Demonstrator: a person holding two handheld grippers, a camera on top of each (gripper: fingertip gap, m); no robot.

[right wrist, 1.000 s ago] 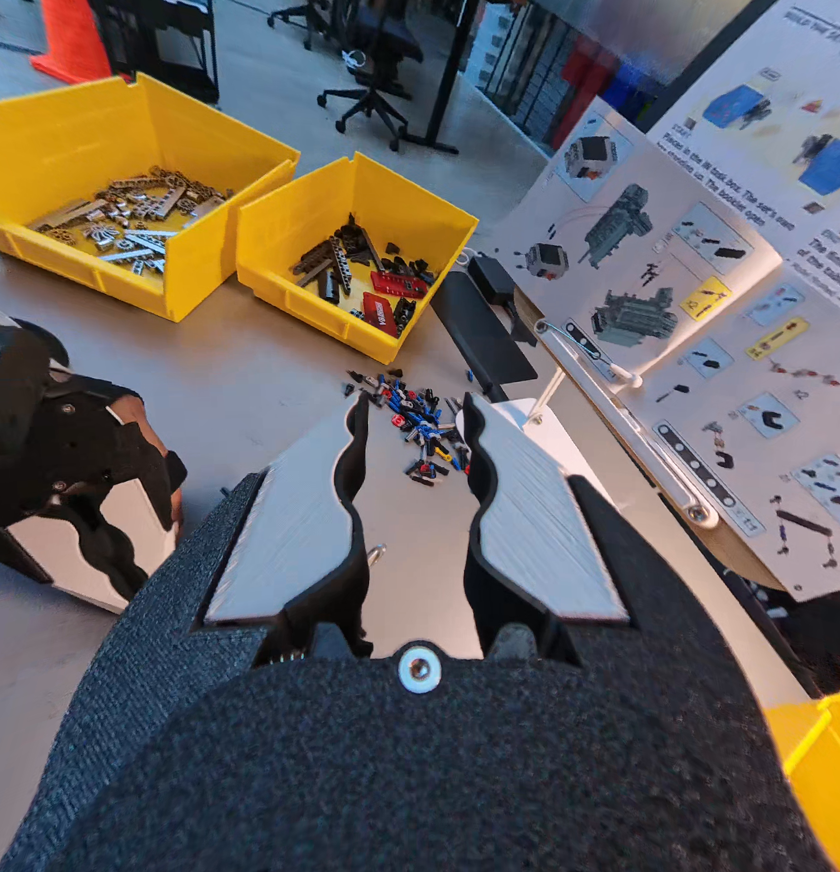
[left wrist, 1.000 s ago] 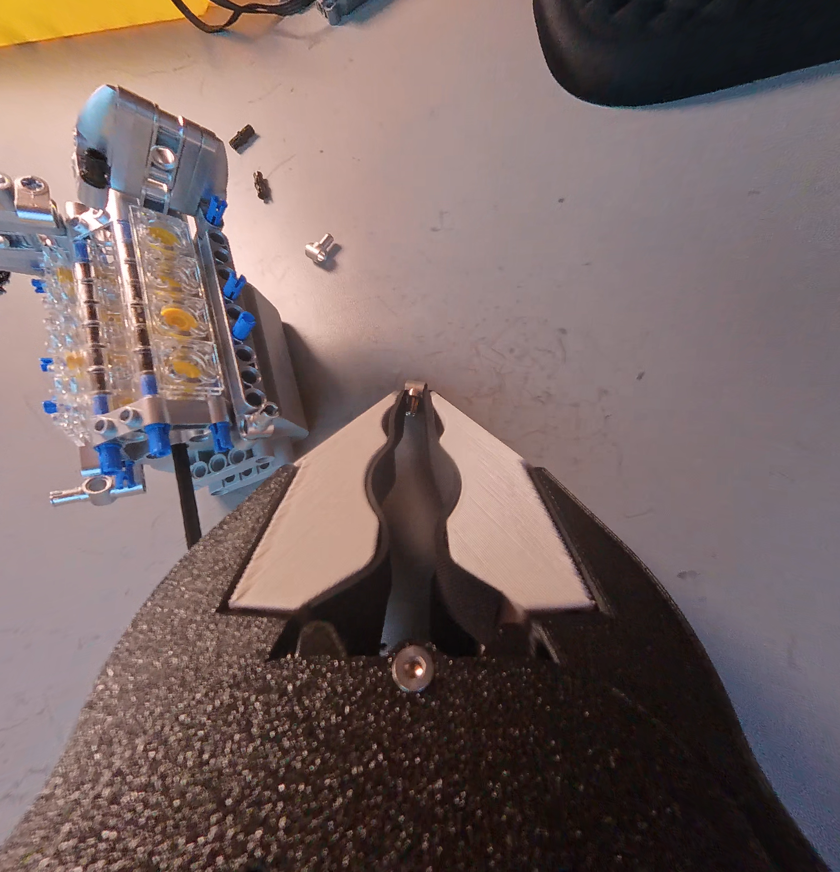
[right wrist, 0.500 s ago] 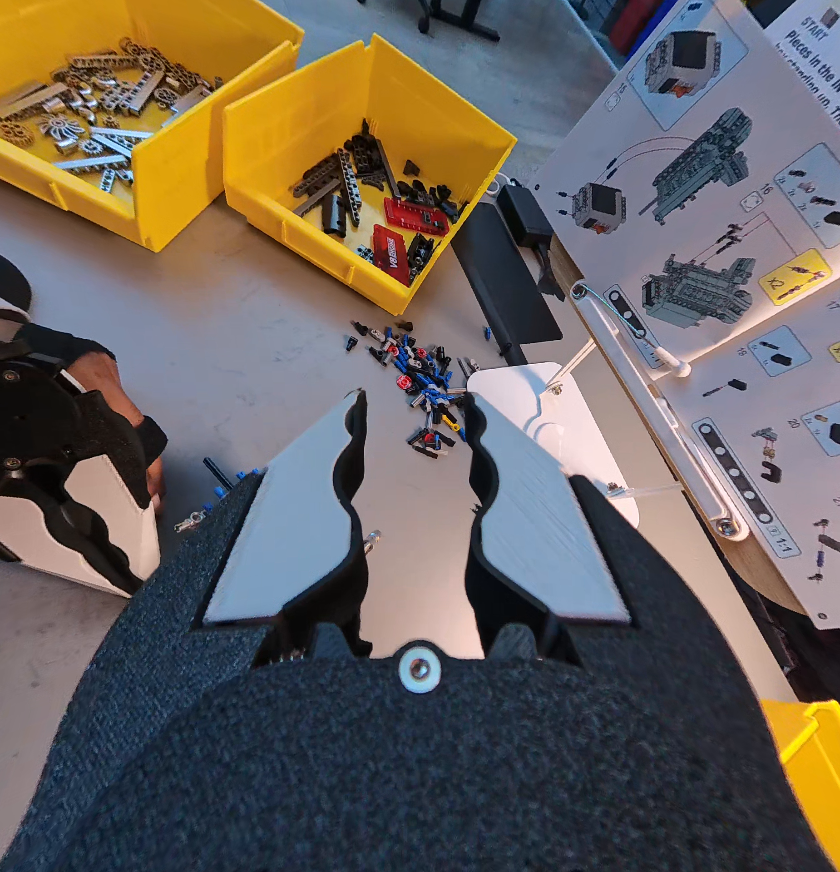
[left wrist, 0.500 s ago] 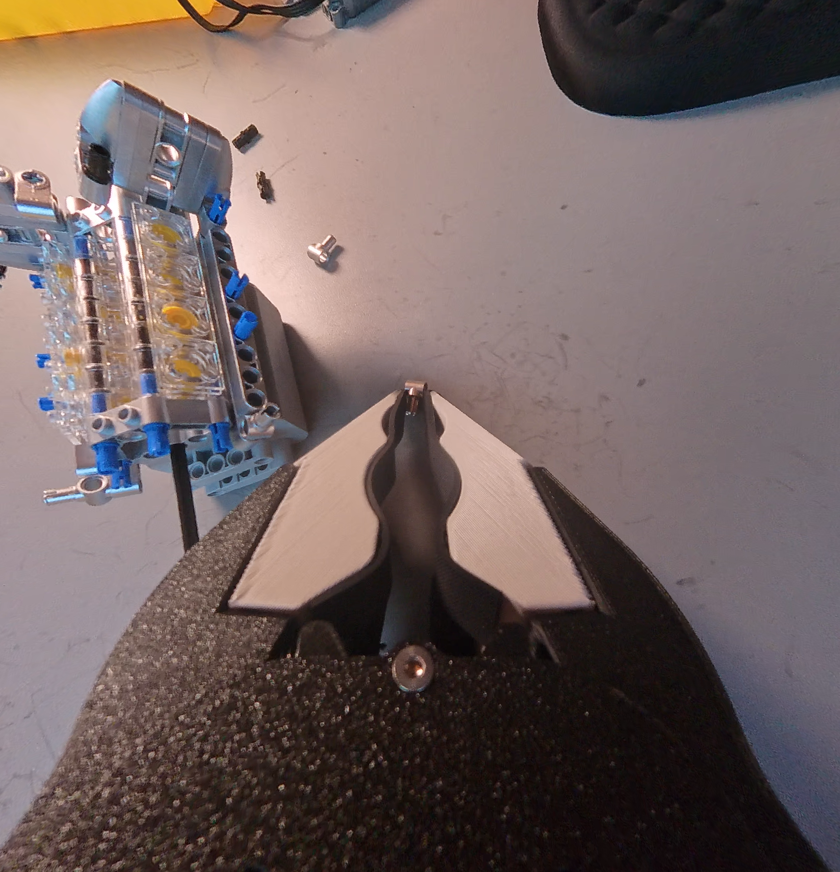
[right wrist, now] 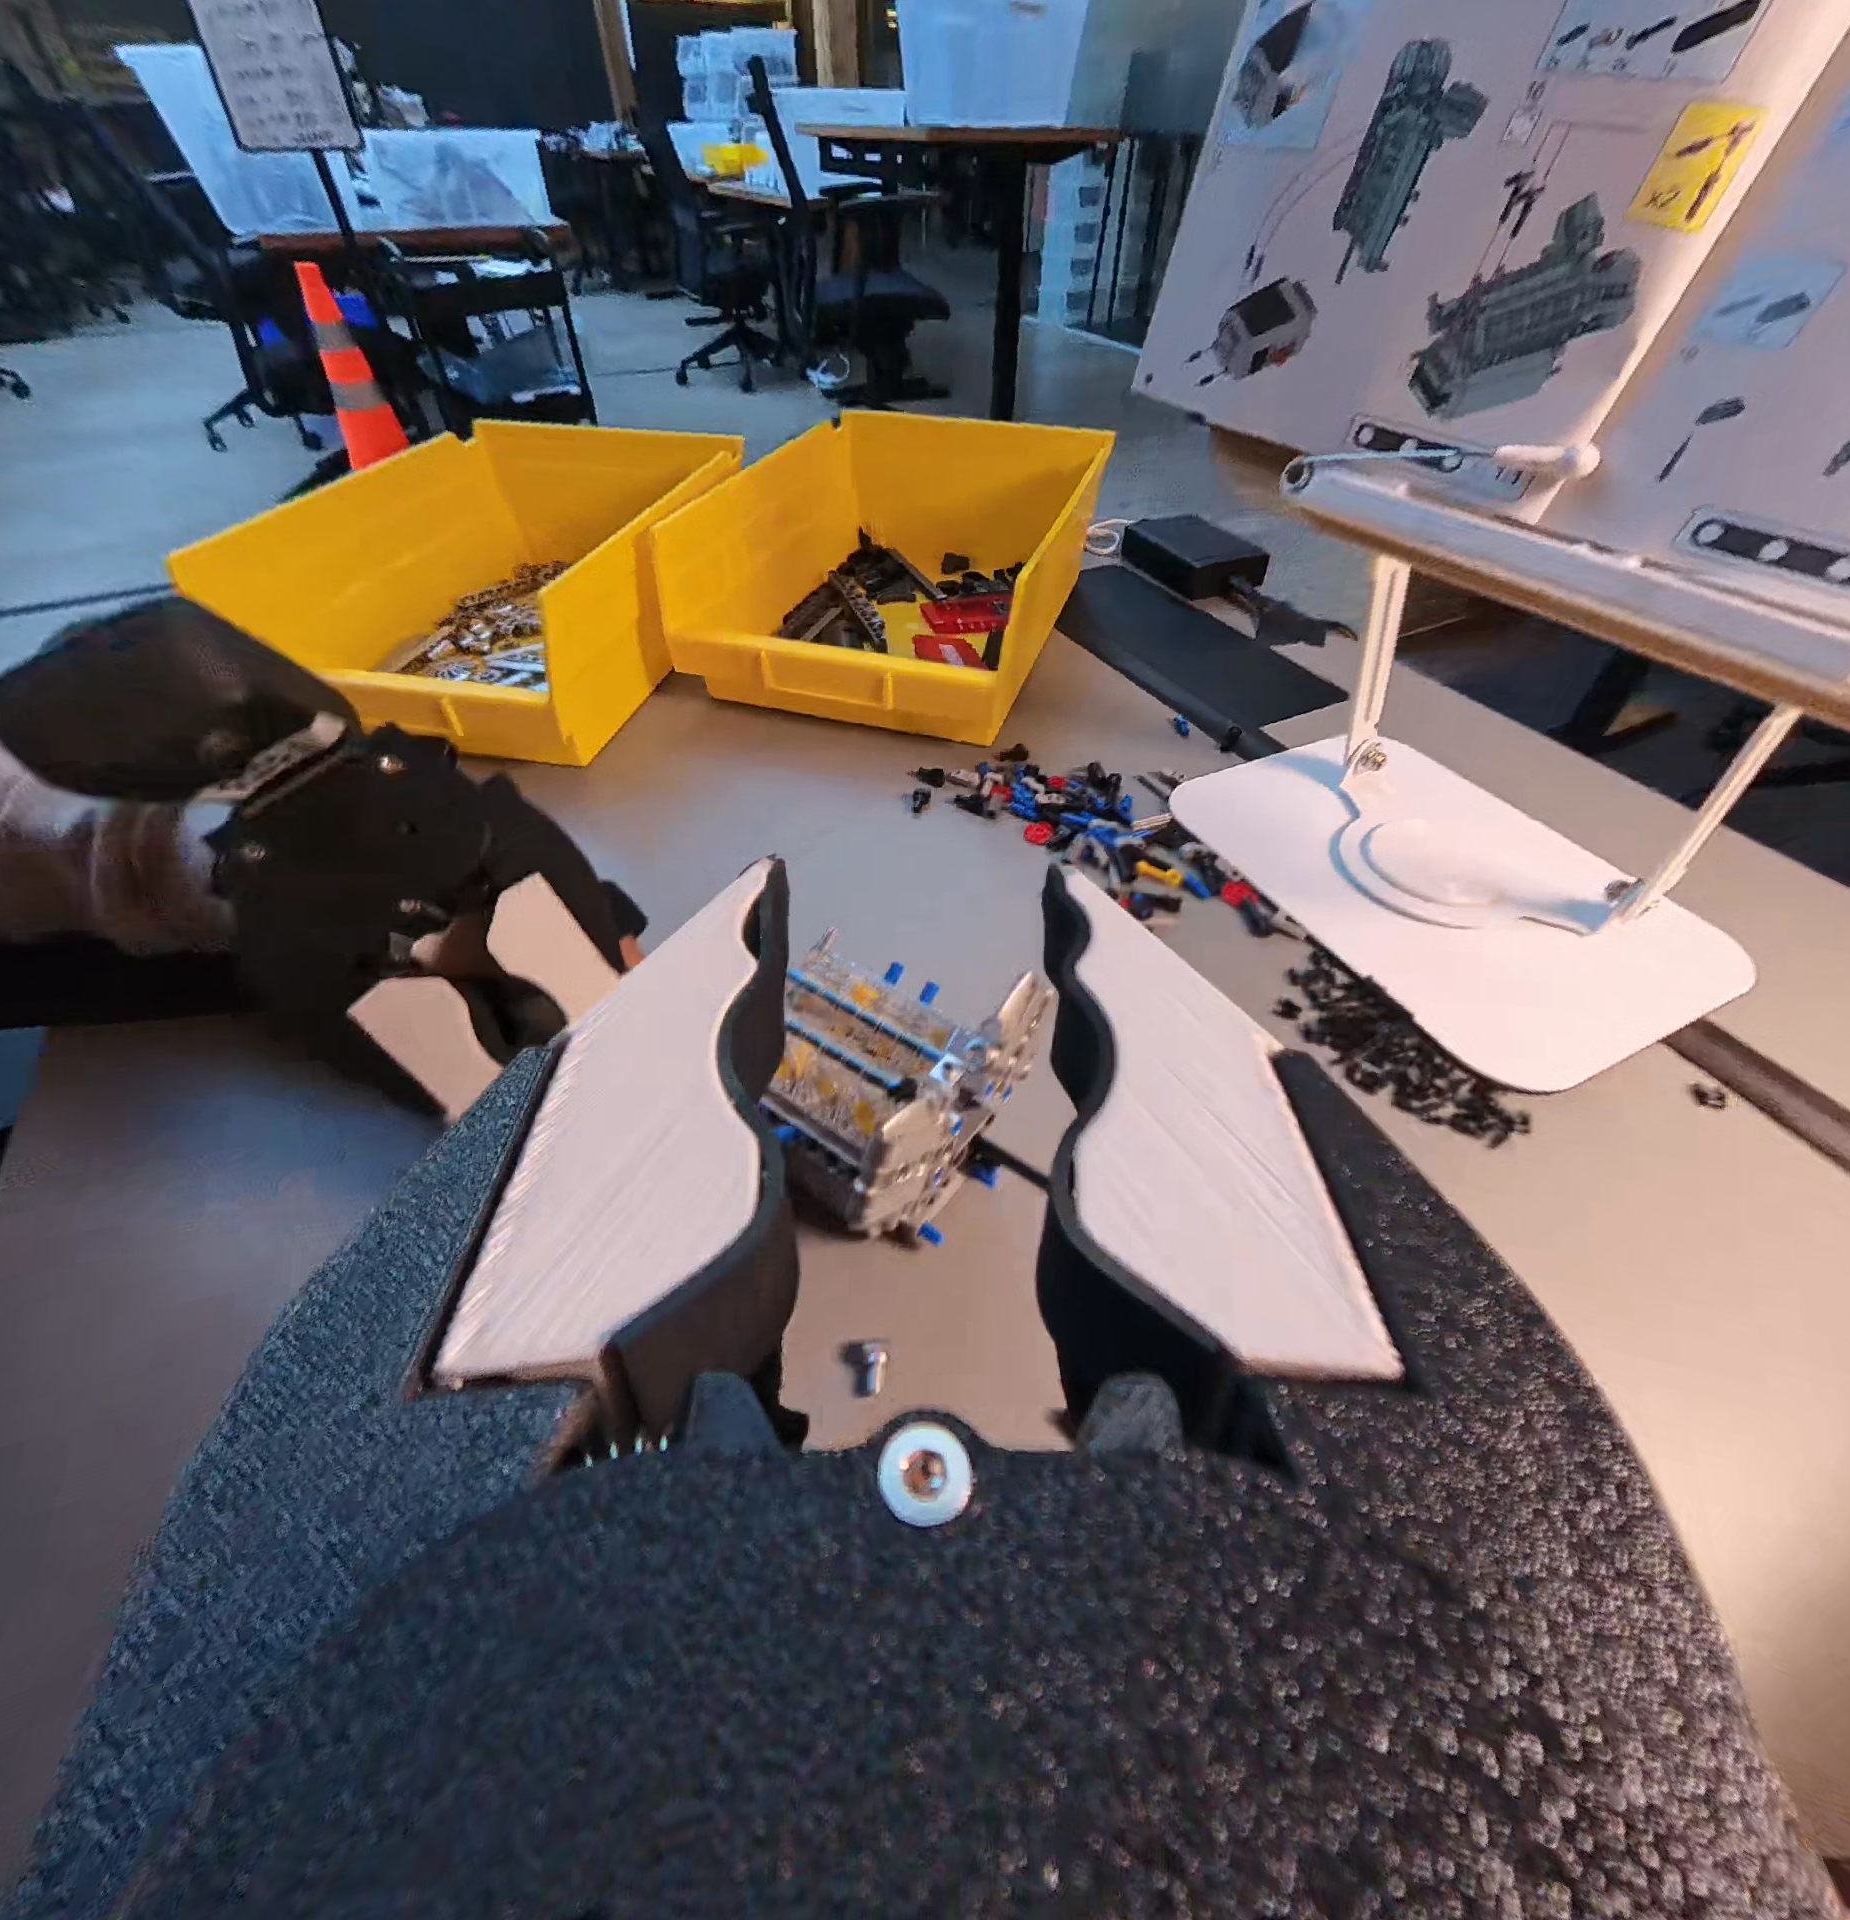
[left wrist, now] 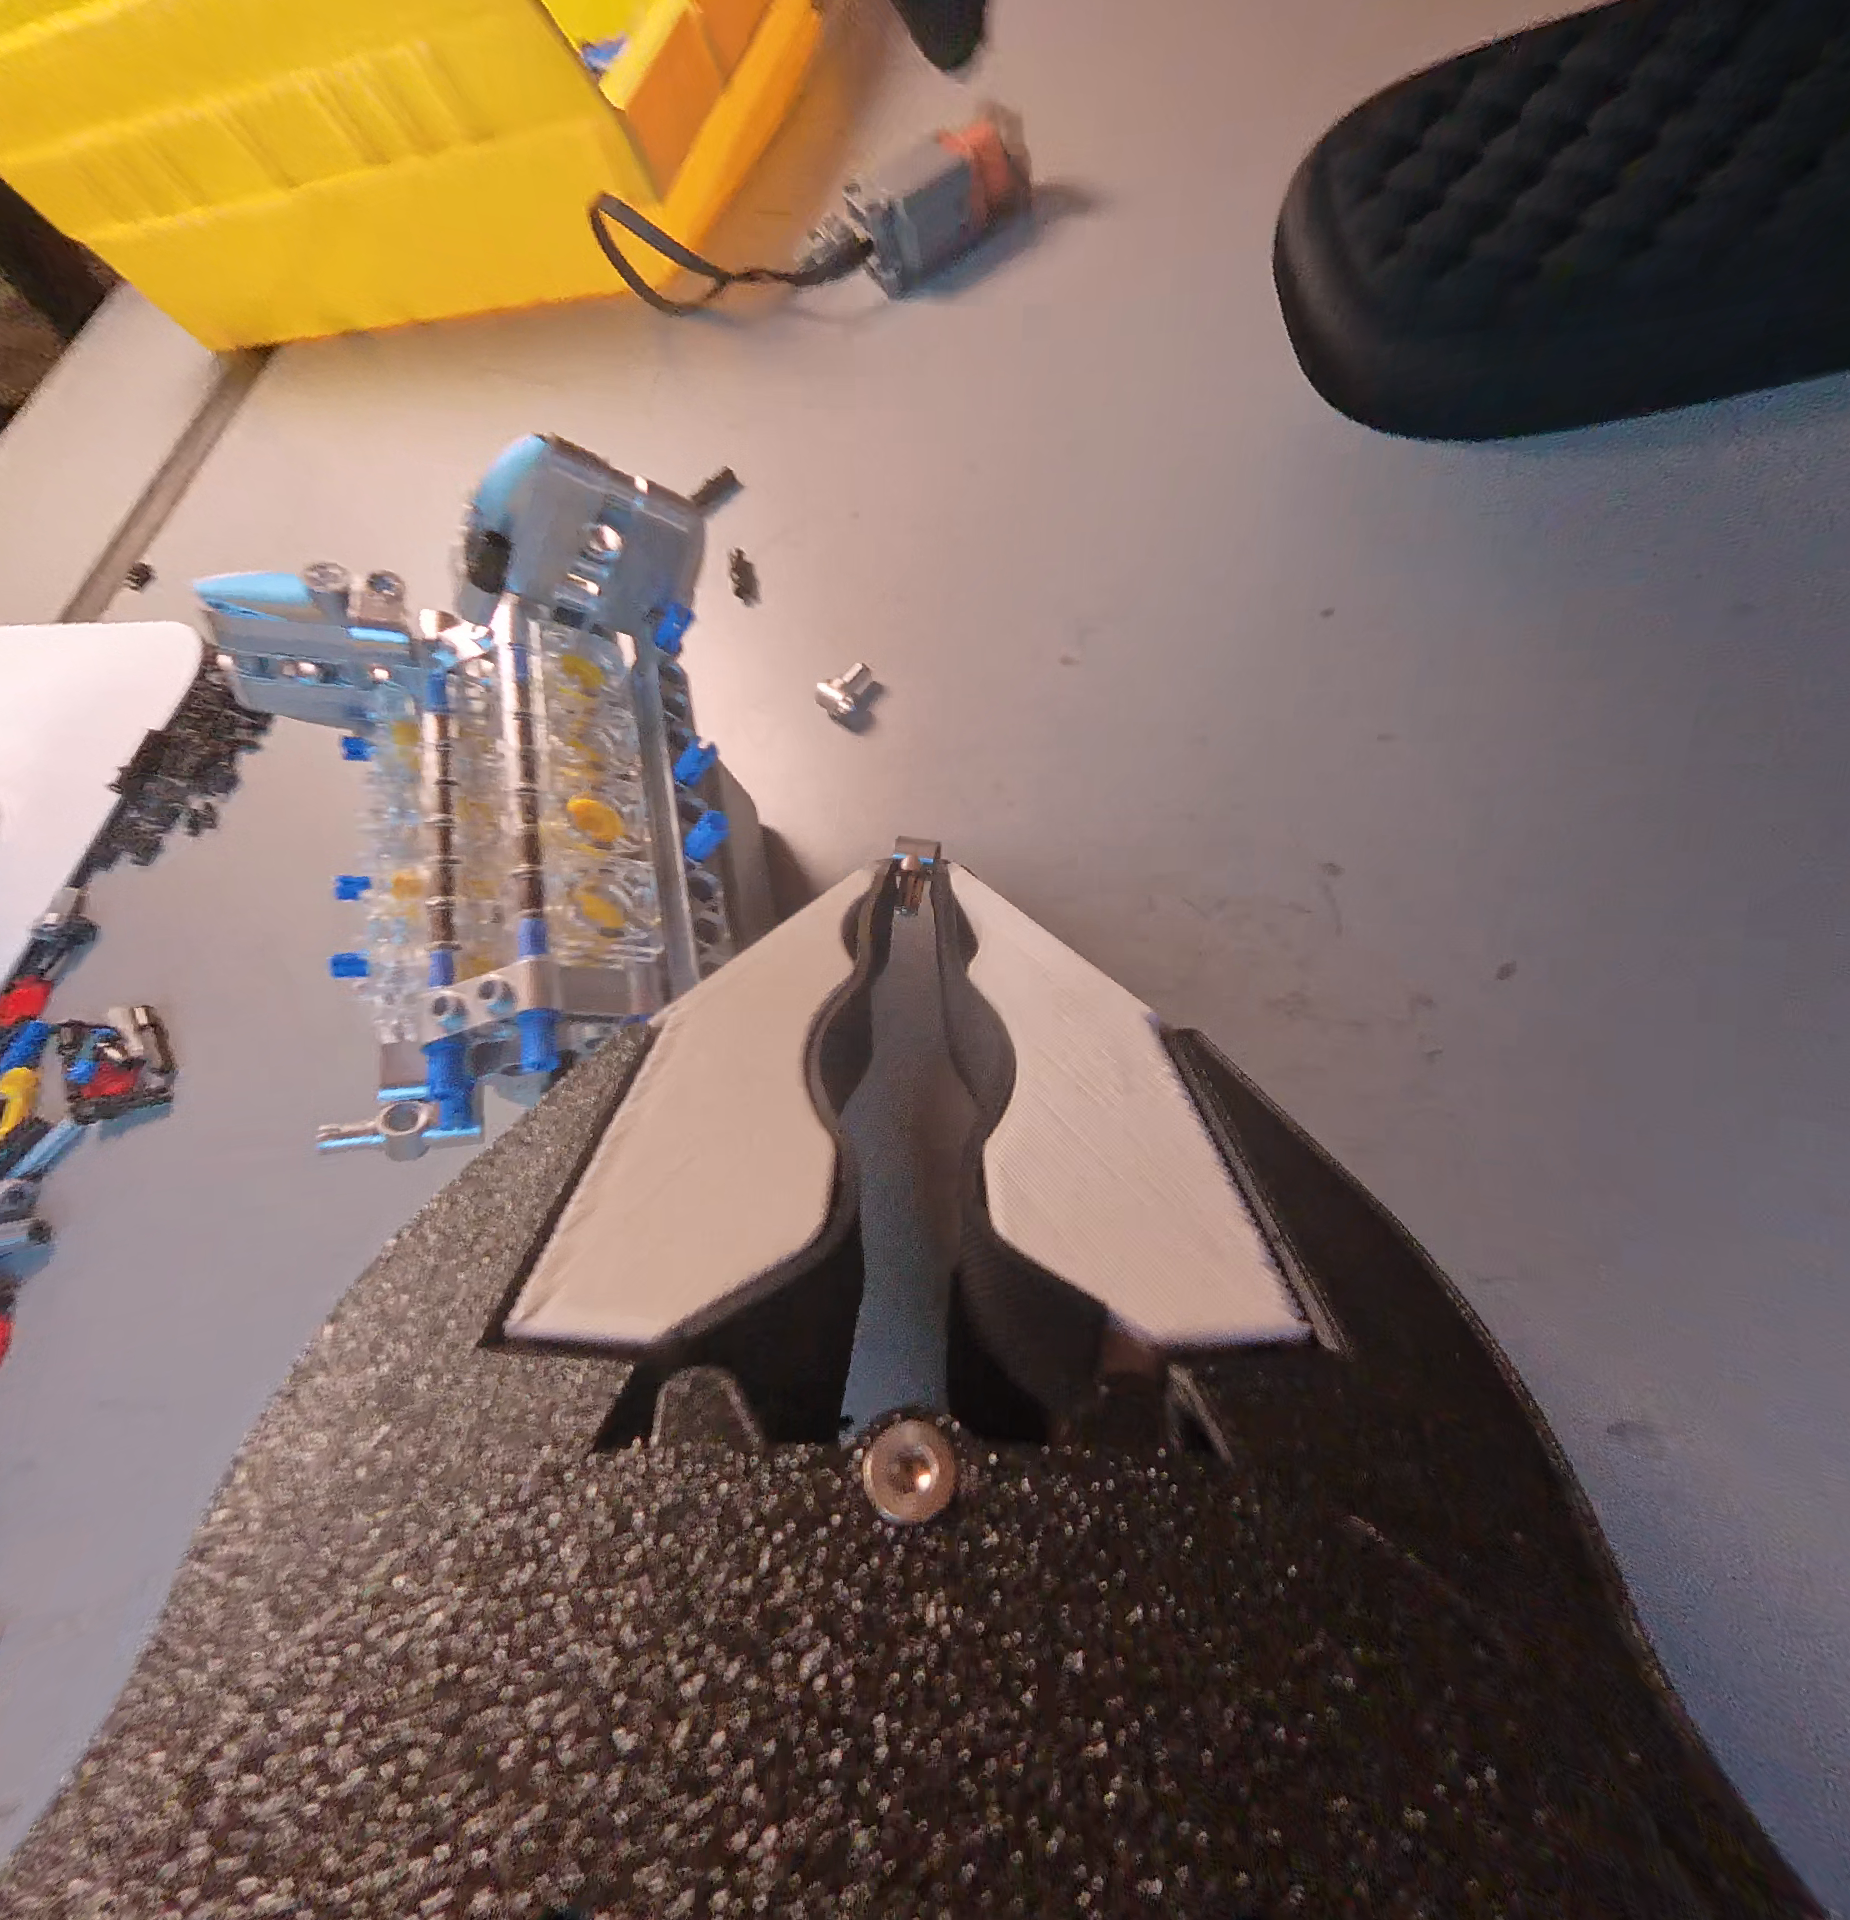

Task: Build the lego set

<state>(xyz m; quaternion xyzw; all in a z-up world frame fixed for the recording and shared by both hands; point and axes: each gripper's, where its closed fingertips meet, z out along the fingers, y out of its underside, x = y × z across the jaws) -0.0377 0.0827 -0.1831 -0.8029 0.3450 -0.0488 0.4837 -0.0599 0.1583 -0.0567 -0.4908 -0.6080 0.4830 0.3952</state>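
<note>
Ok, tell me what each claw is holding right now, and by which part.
The left claw is shut on a small silver connector piece, pinched at its very tips; which part is gripped cannot be told. The right claw is open and holds nothing.

A small silver pin is pinched at the tips of the left gripper. A clear, grey and blue brick-built engine model is framed between the spread fingers of the right gripper, upright on the tabletop.

The clear brick-built engine model shows yellow discs, blue pins and silver-grey beams. Two yellow plastic bins sit beyond it. An orange traffic cone carries grey bands.
</note>
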